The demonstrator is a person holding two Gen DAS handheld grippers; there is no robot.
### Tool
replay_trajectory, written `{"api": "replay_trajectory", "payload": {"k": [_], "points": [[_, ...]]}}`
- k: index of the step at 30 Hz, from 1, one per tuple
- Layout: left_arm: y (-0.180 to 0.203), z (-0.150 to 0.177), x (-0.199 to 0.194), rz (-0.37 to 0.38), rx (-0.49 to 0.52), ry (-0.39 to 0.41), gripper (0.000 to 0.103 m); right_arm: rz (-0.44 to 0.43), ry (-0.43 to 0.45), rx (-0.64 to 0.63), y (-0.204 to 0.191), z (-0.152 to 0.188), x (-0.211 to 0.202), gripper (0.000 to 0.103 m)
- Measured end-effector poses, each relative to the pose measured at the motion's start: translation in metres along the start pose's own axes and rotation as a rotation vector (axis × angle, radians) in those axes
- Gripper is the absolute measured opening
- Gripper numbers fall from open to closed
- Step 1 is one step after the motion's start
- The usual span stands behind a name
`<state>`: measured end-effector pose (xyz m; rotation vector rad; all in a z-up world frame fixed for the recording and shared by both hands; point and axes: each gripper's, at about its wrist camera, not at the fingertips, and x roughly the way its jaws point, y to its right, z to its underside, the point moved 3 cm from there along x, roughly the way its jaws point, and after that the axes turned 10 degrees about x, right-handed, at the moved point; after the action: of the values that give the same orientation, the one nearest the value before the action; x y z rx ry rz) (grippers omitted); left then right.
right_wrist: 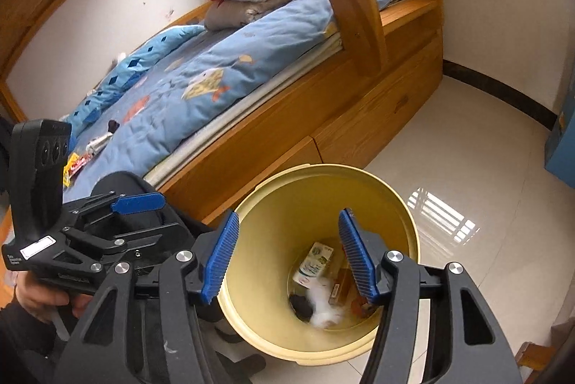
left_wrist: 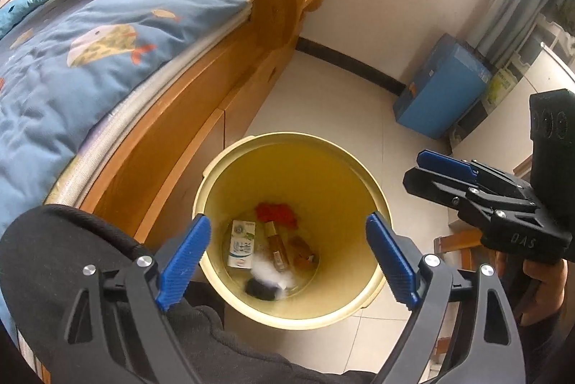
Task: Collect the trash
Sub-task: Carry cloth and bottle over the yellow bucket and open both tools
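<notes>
Both tools, left [left_wrist: 287,254] and right [right_wrist: 289,253], are wide open and hold nothing above the yellow bin [left_wrist: 287,165] with trash [left_wrist: 276,244] inside.

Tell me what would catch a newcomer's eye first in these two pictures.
The round pale-yellow plastic bin on the tiled floor beside the wooden bed frame draws the eye; at its bottom lie a small white-and-green carton, an amber glass bottle, crumpled red scrap and blurred white fluff. The left gripper and right gripper both hang open above it. Wrappers remain on the blue fish-print quilt.
</notes>
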<state>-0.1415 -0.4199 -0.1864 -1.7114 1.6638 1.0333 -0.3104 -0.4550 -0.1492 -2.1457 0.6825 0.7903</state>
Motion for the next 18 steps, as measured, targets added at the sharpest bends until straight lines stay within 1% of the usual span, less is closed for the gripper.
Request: {"api": "replay_trajectory", "payload": {"k": [5,12,18], "points": [[0.000,0.001,0.000,-0.003,0.016,-0.002,0.088,-0.001,-0.017,0.000,-0.001,0.002,0.004,0.057],[-0.001,0.001,-0.002,0.008,0.005,0.010,0.088,0.007,-0.022,-0.002,-0.003,0.003,0.006,0.057],[-0.006,-0.001,-0.016,-0.005,0.001,0.049,0.088,-0.009,-0.010,-0.021,-0.016,0.000,0.003,0.058]]}}
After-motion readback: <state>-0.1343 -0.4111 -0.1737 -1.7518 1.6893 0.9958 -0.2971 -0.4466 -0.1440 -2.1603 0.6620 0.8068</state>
